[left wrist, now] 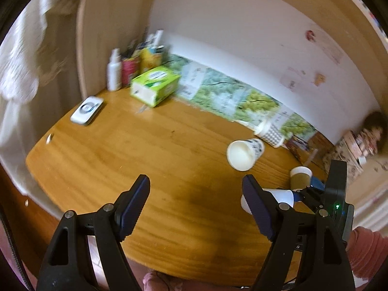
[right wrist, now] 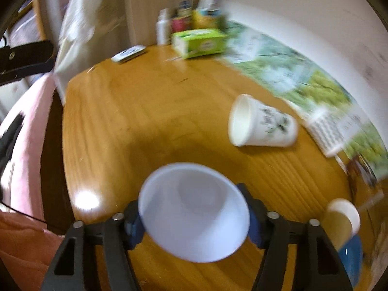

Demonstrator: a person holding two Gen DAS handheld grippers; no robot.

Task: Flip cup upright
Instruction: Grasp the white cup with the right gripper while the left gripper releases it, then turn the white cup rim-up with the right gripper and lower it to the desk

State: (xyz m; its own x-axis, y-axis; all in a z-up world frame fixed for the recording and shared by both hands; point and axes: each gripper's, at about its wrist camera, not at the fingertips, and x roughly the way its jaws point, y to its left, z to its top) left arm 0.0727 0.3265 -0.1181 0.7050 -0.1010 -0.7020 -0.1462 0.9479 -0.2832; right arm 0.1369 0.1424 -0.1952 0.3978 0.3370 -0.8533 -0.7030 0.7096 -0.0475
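Note:
My right gripper (right wrist: 194, 218) is shut on a plain white paper cup (right wrist: 194, 213), held above the wooden table with its mouth toward the camera. That cup also shows in the left wrist view (left wrist: 282, 197), behind my left gripper's right finger. A printed white cup (right wrist: 264, 123) lies on its side on the table, mouth to the left; it also shows in the left wrist view (left wrist: 245, 154). A brown cup with a white rim (right wrist: 342, 220) (left wrist: 300, 177) stands at the right. My left gripper (left wrist: 196, 206) is open and empty above the table's front.
A green tissue box (left wrist: 155, 84), a white bottle (left wrist: 114, 71), cans with pens and a white device (left wrist: 87, 109) sit at the table's back left. A green patterned mat (left wrist: 242, 99) and a dotted cup (left wrist: 270, 133) lie along the wall. A blue object (right wrist: 351, 259) sits at the right.

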